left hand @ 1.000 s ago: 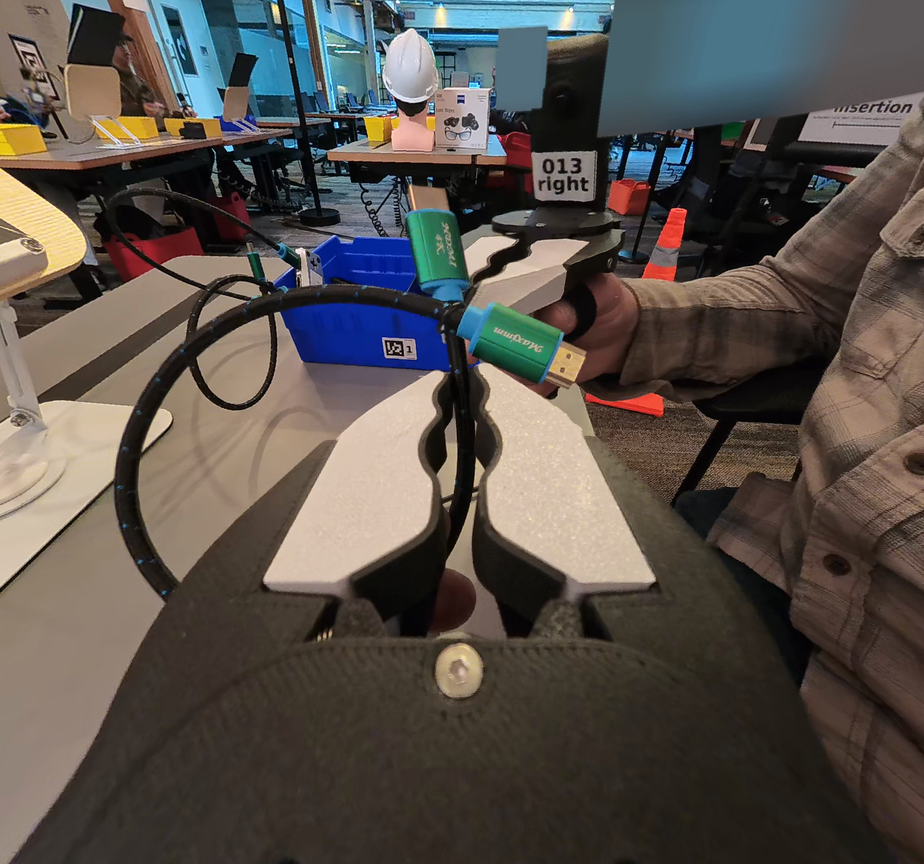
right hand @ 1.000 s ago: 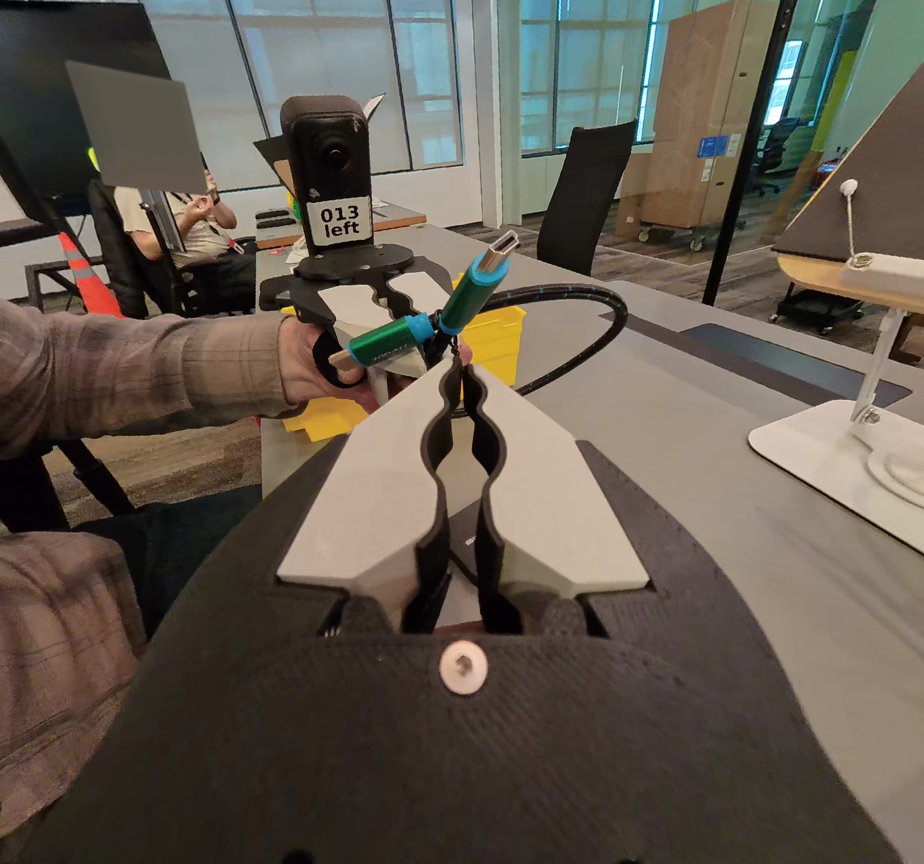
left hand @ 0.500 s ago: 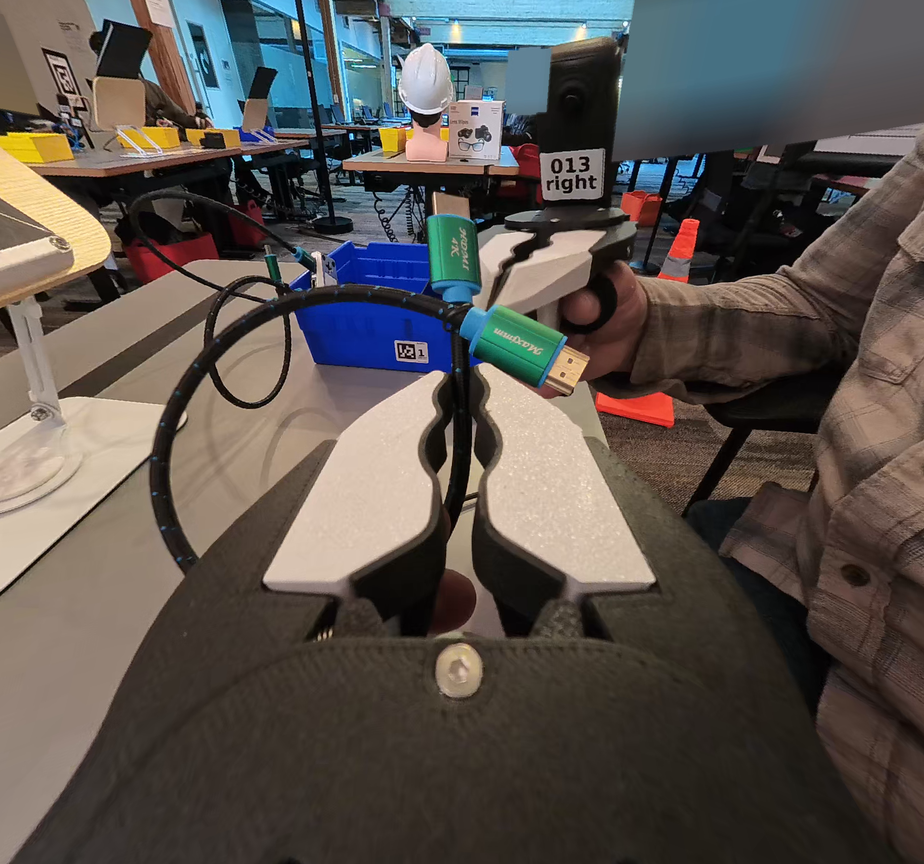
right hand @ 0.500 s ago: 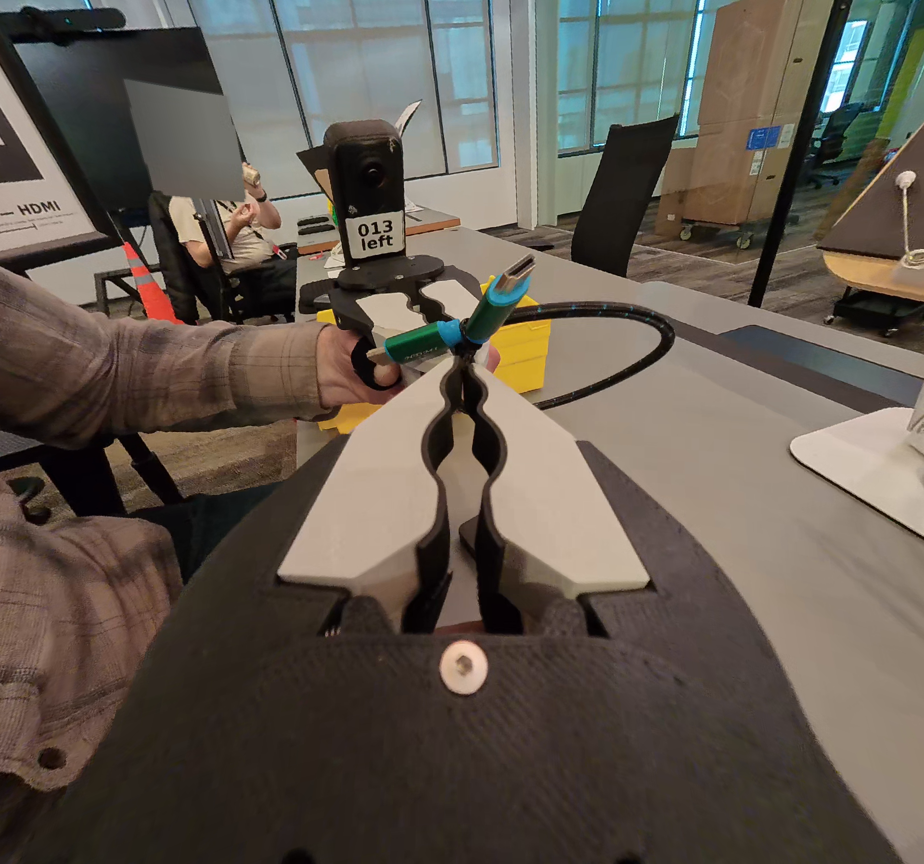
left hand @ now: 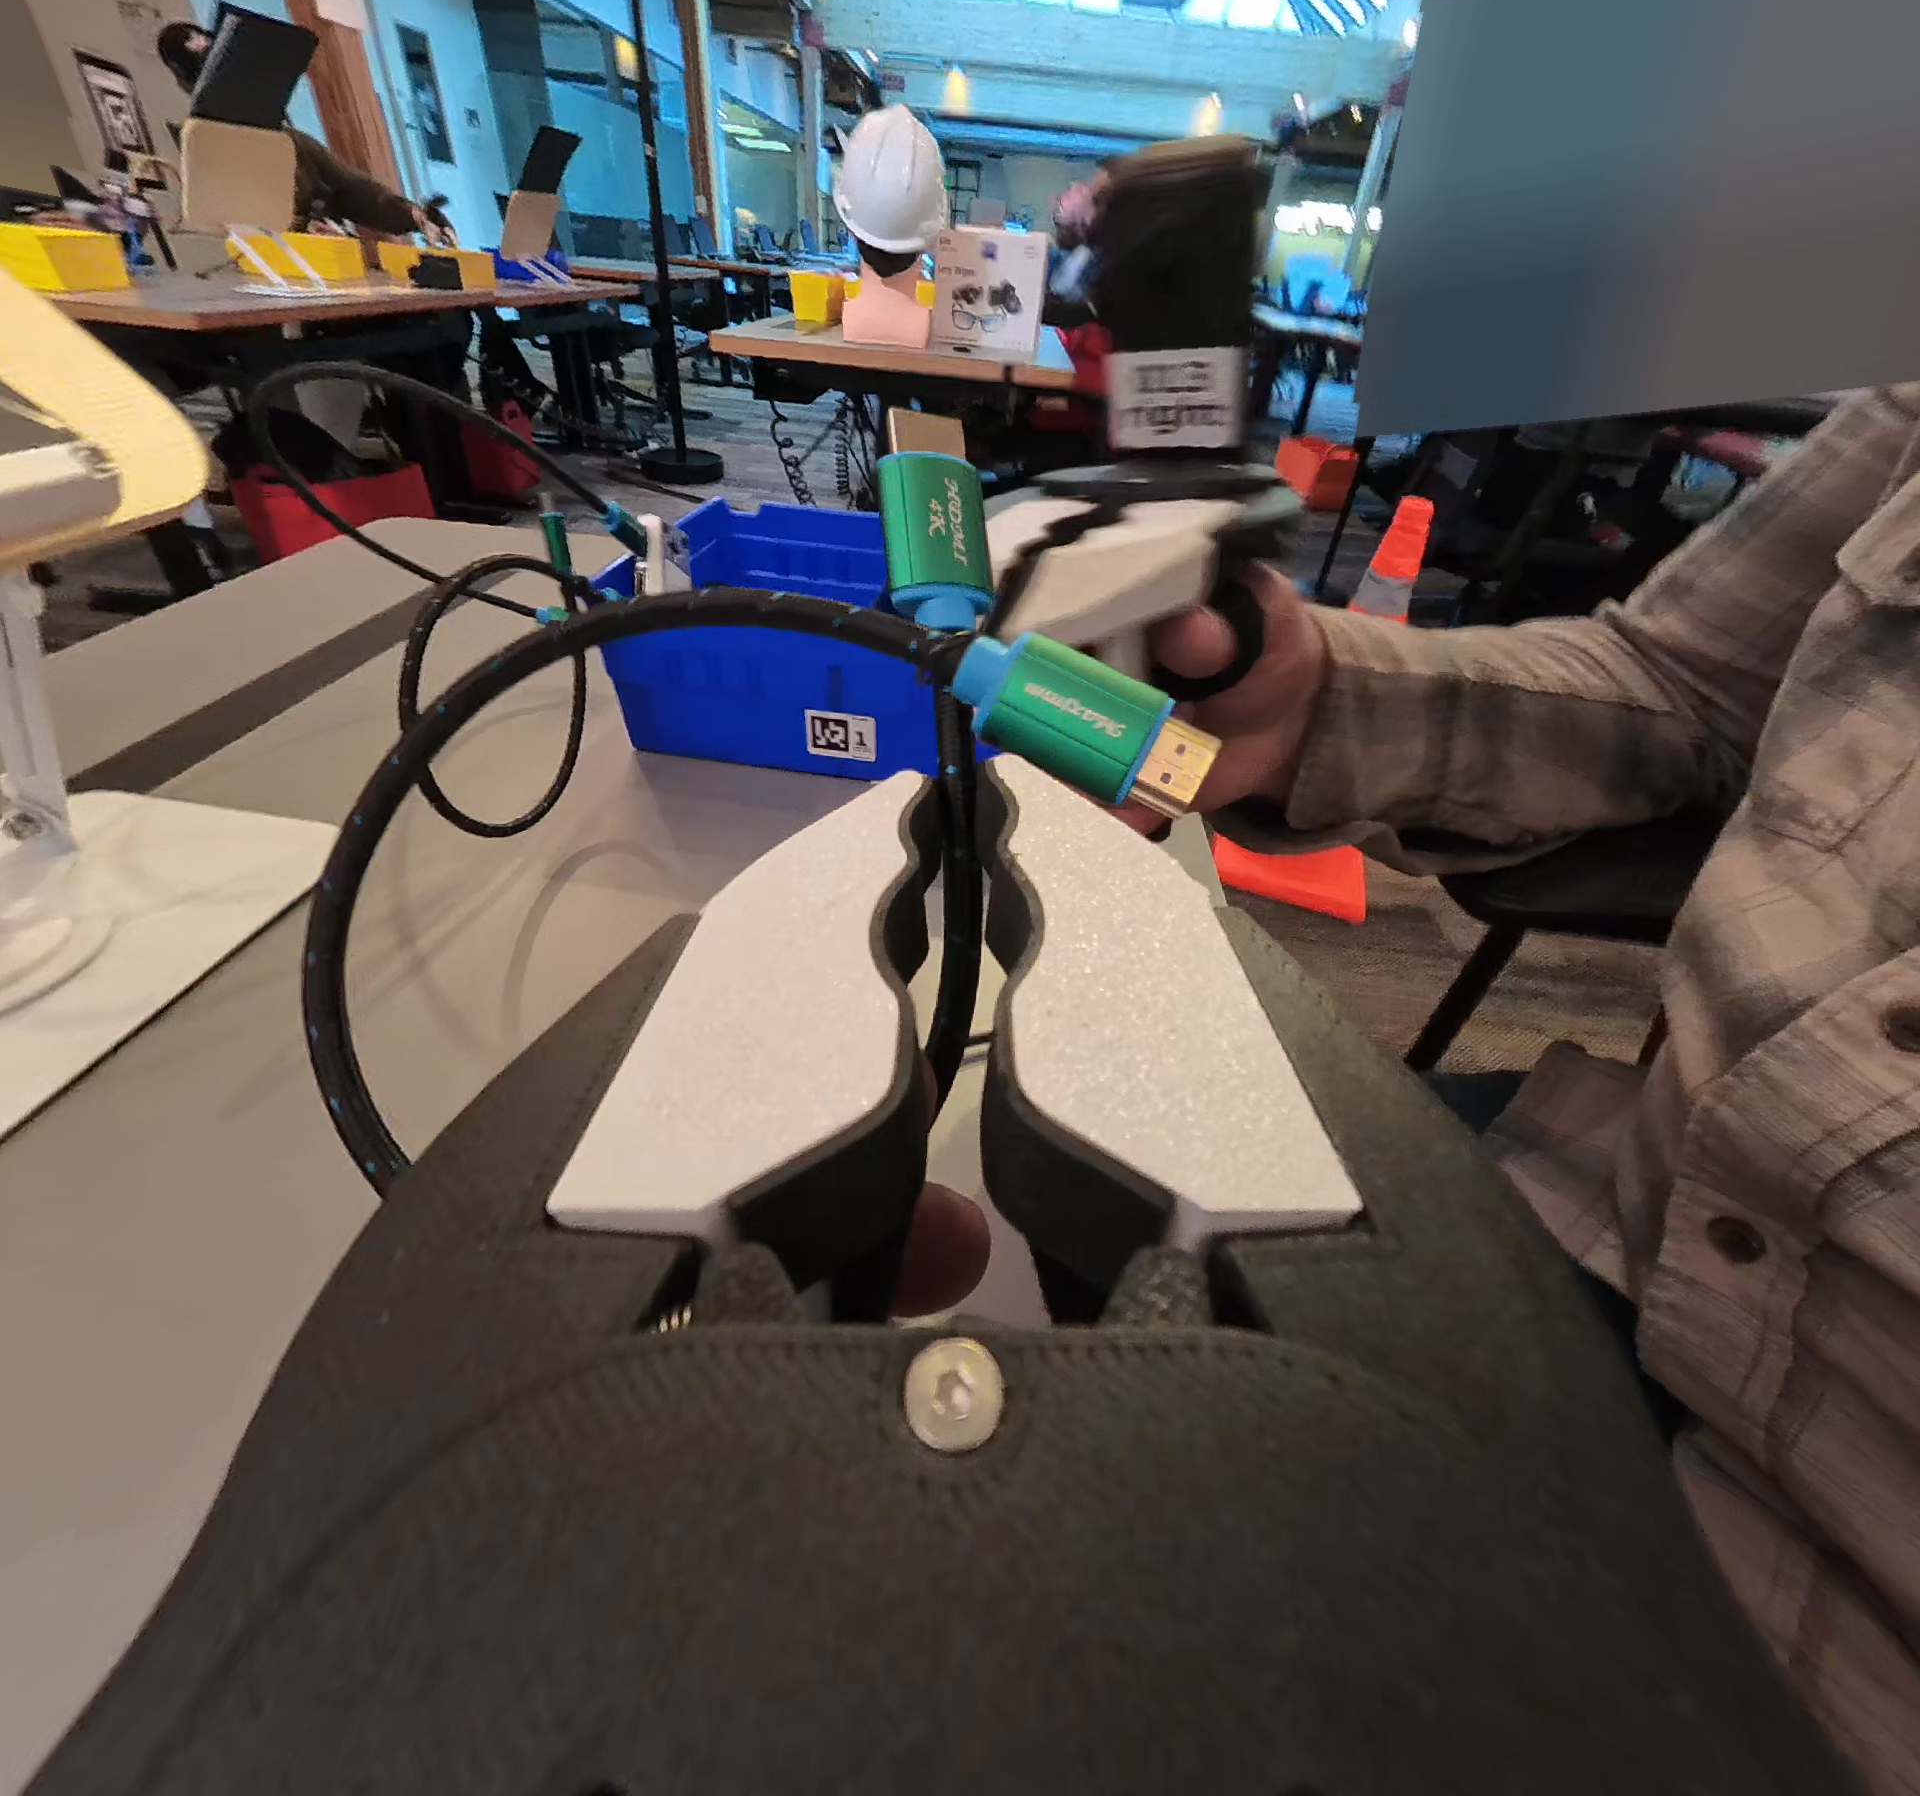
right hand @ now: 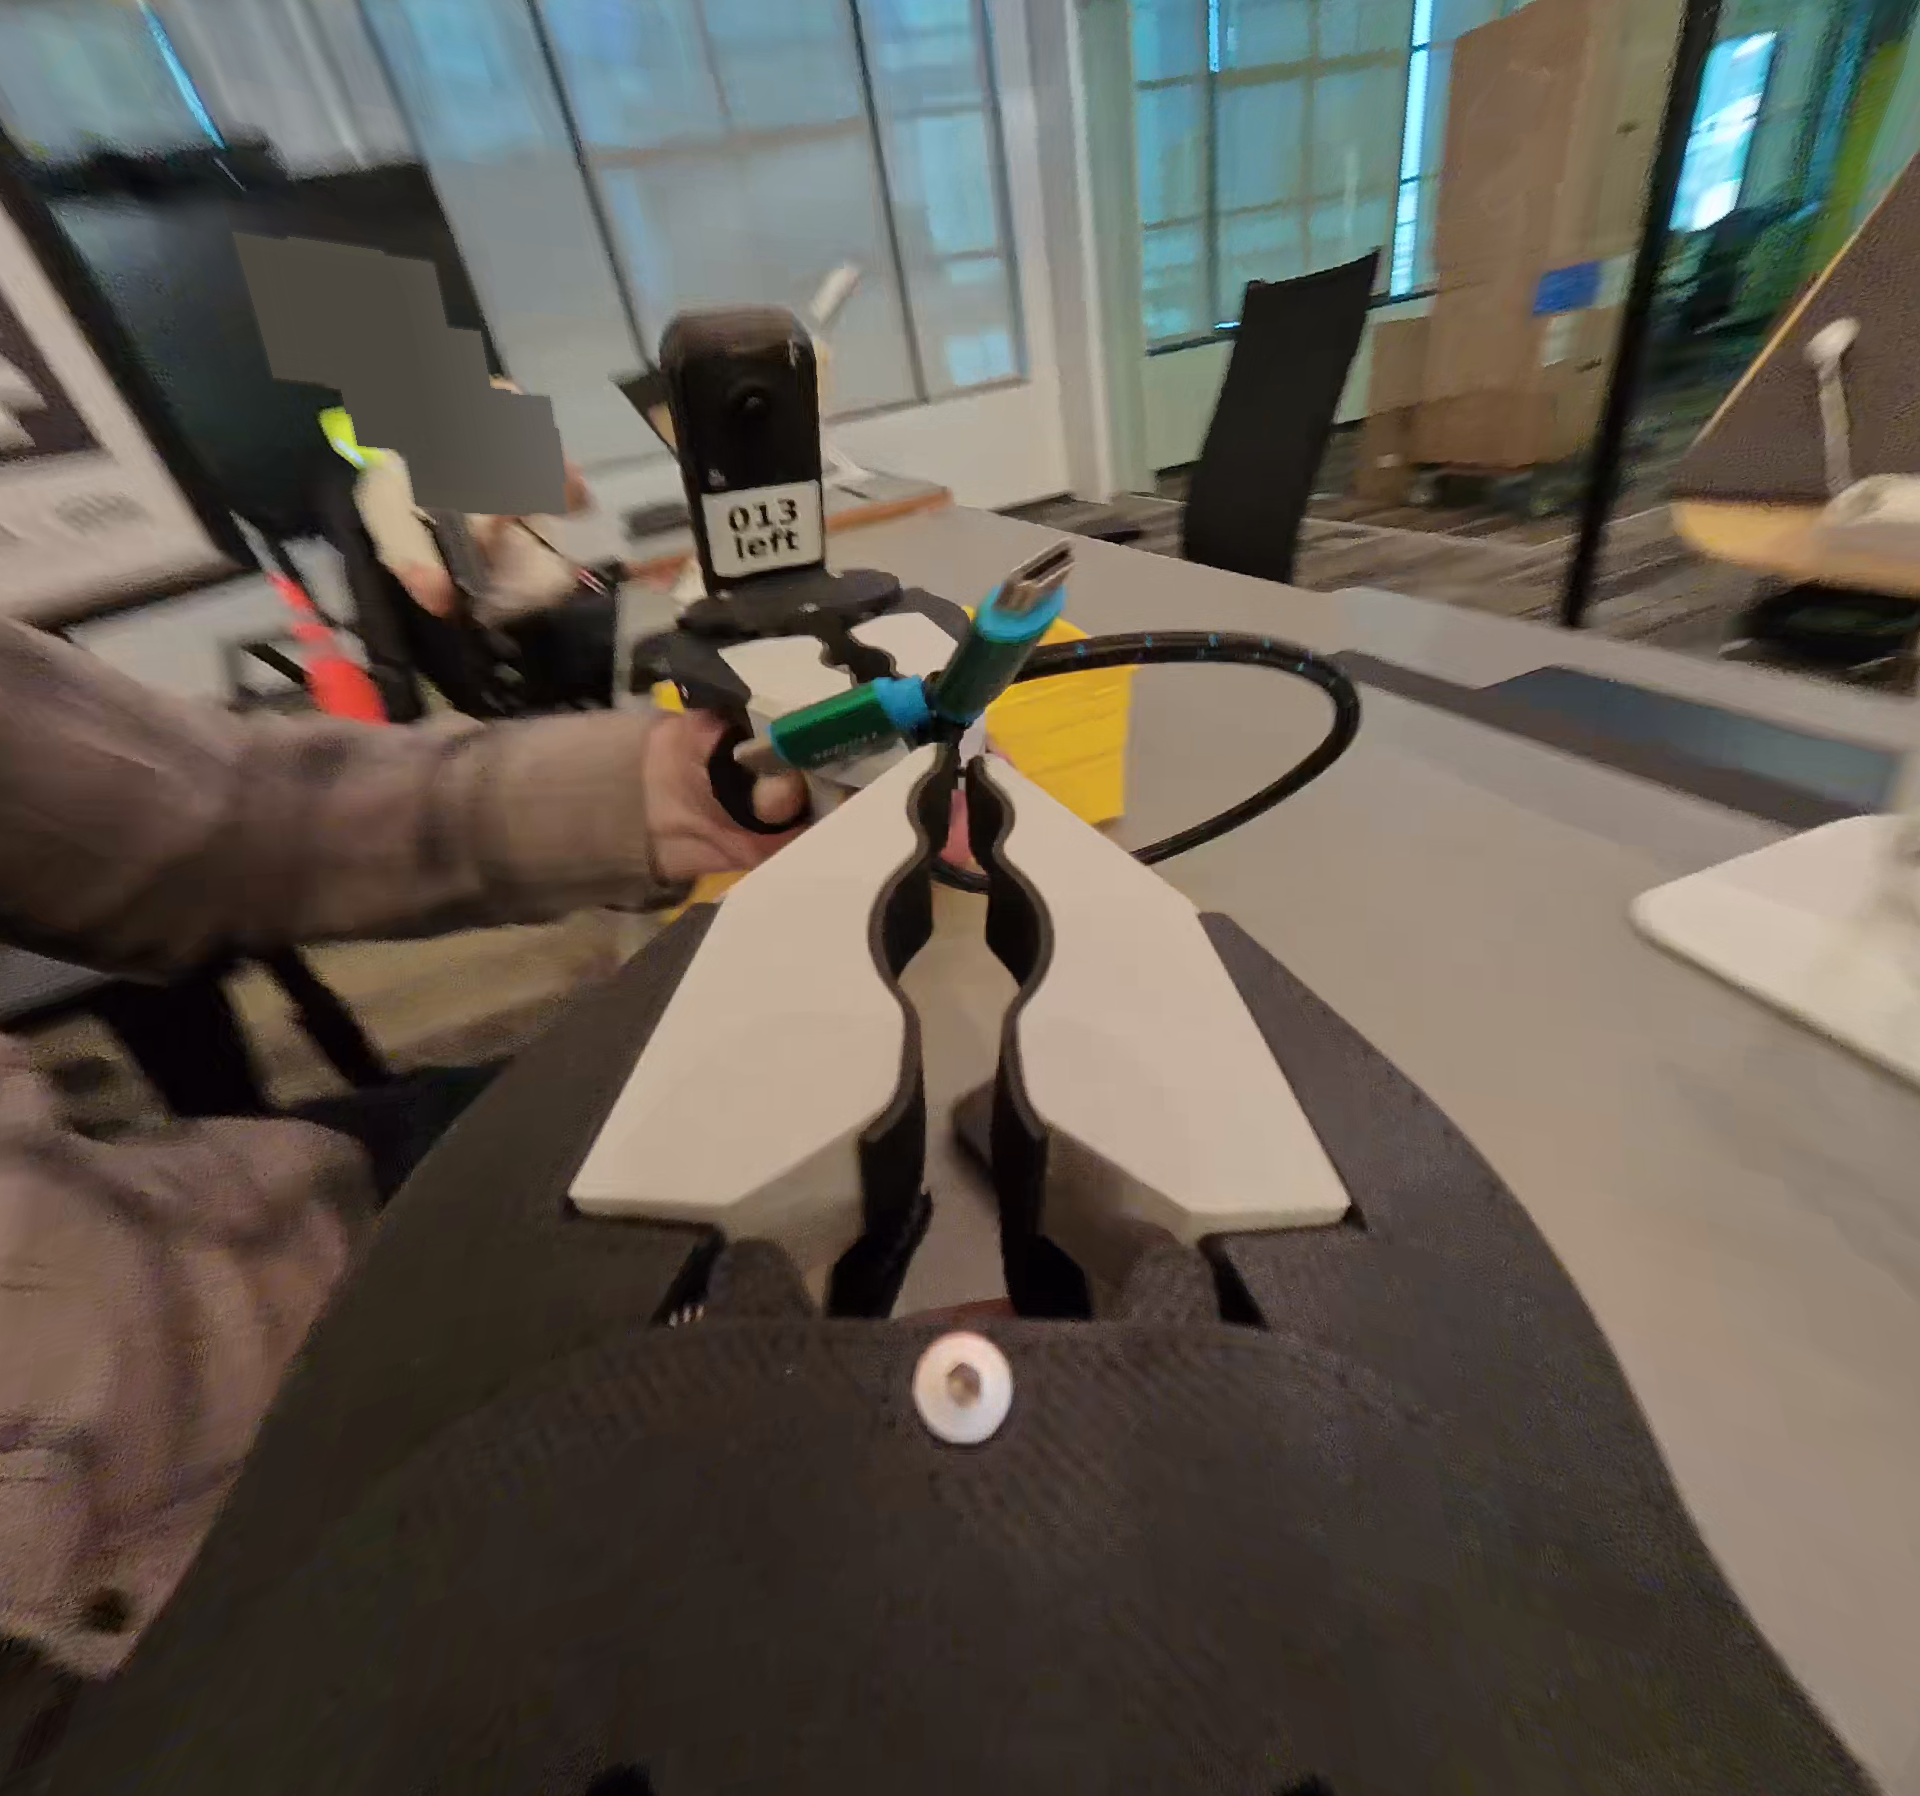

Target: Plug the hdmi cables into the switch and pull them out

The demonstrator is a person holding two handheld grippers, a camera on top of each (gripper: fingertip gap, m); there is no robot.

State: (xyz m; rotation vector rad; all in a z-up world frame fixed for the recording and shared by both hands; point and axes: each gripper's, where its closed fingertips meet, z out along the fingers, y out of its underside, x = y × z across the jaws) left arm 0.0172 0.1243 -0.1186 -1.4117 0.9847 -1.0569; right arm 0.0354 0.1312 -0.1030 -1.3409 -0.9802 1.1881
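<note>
Blue bin (left hand: 769, 697): plugs, thin wire inside. Both claws, L (left hand: 961, 790) & R (right hand: 951, 770), pinch braided cable (left hand: 343, 925); green metal plugs (left hand: 1081, 718).

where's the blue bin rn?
Left wrist view, centre: the blue bin sits on the grey table, behind the looped HDMI cable, left of the right gripper.

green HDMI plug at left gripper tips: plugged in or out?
Out. The green HDMI plug hangs in mid-air, gold tip bare, cable pinched by the left gripper.
</note>
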